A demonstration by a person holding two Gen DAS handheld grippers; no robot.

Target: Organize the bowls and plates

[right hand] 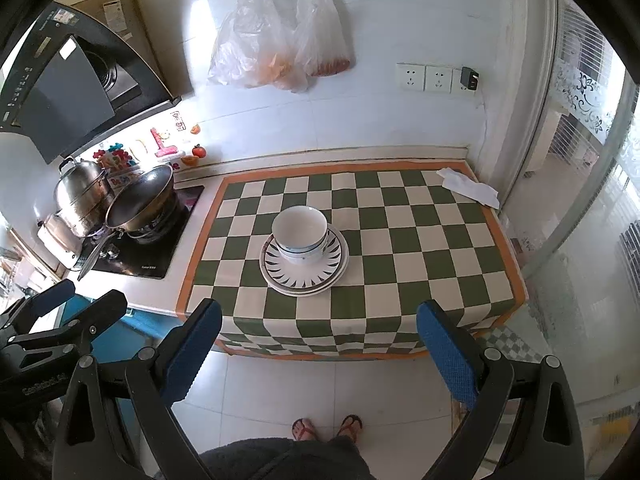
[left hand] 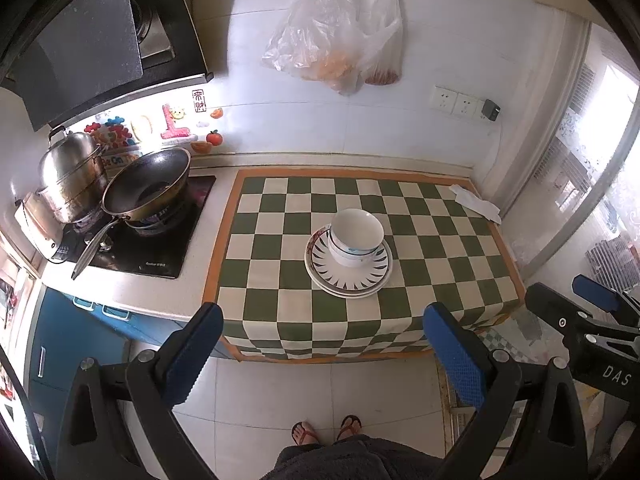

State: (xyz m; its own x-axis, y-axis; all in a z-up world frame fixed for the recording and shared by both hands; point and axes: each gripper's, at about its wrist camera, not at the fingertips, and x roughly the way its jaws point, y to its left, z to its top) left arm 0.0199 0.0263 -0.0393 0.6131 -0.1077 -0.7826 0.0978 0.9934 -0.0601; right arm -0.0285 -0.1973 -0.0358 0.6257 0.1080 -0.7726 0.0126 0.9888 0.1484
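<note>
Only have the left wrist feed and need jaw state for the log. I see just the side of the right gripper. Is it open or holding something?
Observer: The right wrist view shows the right gripper open and empty, short of the checkered cloth.
Operator: Where's the stack relative to it?
Observer: In that view the bowl on the plates sits a bit left of that gripper's midline.
Operator: Can you see my left gripper from there?
Observer: Yes, the left gripper shows side-on at the frame's left edge, off the cloth, in front of the blue cabinet.
</note>
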